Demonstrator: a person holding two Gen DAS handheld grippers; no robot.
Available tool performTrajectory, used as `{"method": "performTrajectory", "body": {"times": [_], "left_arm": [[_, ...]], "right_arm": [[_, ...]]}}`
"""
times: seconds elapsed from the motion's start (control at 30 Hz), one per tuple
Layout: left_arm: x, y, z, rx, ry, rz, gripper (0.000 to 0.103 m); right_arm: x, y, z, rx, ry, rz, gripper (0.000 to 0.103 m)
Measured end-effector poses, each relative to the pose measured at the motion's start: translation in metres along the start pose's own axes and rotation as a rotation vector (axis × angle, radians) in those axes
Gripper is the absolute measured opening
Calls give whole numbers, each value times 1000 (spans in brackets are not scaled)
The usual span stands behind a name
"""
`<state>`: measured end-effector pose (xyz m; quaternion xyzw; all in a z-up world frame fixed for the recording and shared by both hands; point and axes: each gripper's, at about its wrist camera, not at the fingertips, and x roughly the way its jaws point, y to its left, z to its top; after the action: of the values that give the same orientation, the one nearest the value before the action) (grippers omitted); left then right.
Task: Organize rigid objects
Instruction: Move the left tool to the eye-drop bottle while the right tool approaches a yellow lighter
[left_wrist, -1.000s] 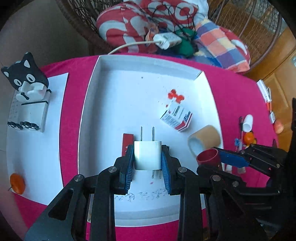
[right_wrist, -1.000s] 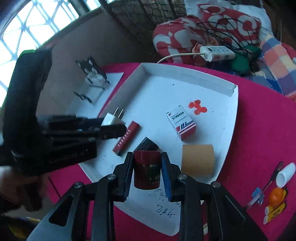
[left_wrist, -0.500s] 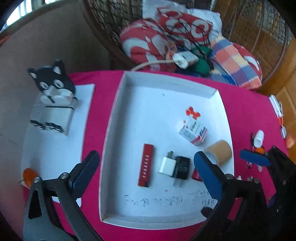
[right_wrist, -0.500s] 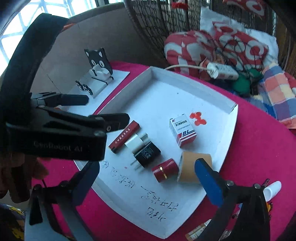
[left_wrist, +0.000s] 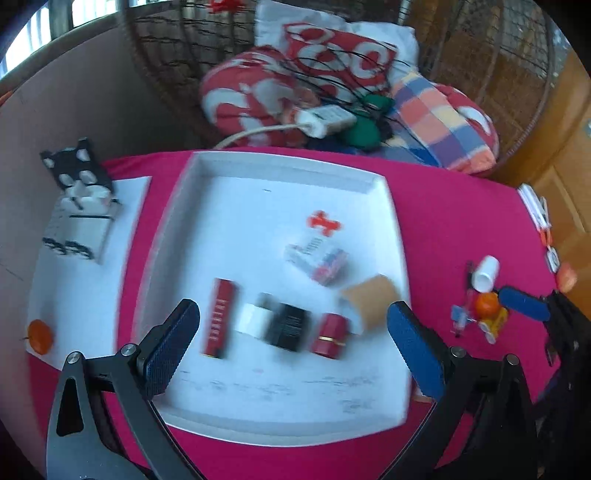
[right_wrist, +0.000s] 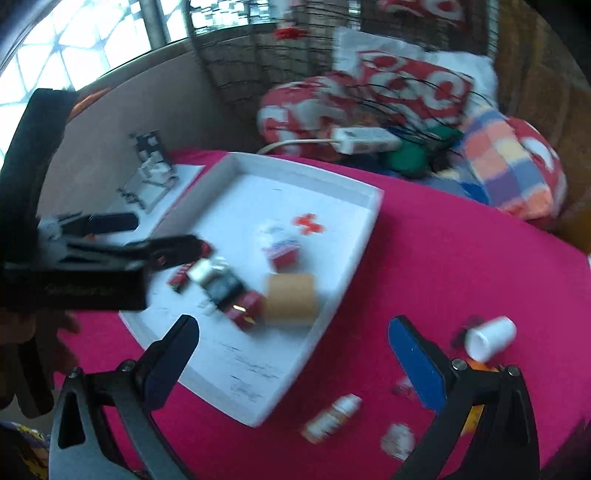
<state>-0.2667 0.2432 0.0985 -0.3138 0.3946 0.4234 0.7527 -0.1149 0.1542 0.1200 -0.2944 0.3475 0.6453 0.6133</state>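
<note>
A white tray (left_wrist: 395, 229) on the pink table holds a row: red flat box (left_wrist: 218, 318), white charger (left_wrist: 255, 319), black charger (left_wrist: 290, 327), red cylinder (left_wrist: 328, 335) and tan tape roll (left_wrist: 373, 300). A small white-red carton (left_wrist: 317, 257) lies behind them. My left gripper (left_wrist: 291, 350) is open and empty above the tray's near side. My right gripper (right_wrist: 291, 354) is open and empty over the tray's (right_wrist: 369, 229) right front corner. The tape roll (right_wrist: 291, 299) and red cylinder (right_wrist: 246, 308) show there too, blurred.
Small items lie on the cloth right of the tray: a white cap (right_wrist: 489, 338), a small bottle (right_wrist: 332, 417), an orange ball (left_wrist: 487, 303). A cat-shaped stand (left_wrist: 79, 206) sits on paper at left. Cushions and a power strip (left_wrist: 325, 119) lie behind the table.
Both grippers opened and pulled back. The white charger and the red cylinder, held a second ago, now lie in the tray's row. The right gripper has swung to the right.
</note>
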Motion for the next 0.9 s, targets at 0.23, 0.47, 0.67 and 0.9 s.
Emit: {"method": "performTrajectory", "body": {"times": [0.23,0.47,0.67,0.9], "left_arm": [[7,-71,-11,96,36,-79,102],[30,-113,-32,130,147,-118,102],[43,-143,-60,177,241,-199,102],[58,-144,-74,144,296,-195,102]], "right_arm": [[-20,-100,-34,151,24,-107,103],[-16,-180,-75,228,125,-177,103],[-6,-196,-85,181,165,-130,103],[16,-187,-82,52,205,-97,103]]}}
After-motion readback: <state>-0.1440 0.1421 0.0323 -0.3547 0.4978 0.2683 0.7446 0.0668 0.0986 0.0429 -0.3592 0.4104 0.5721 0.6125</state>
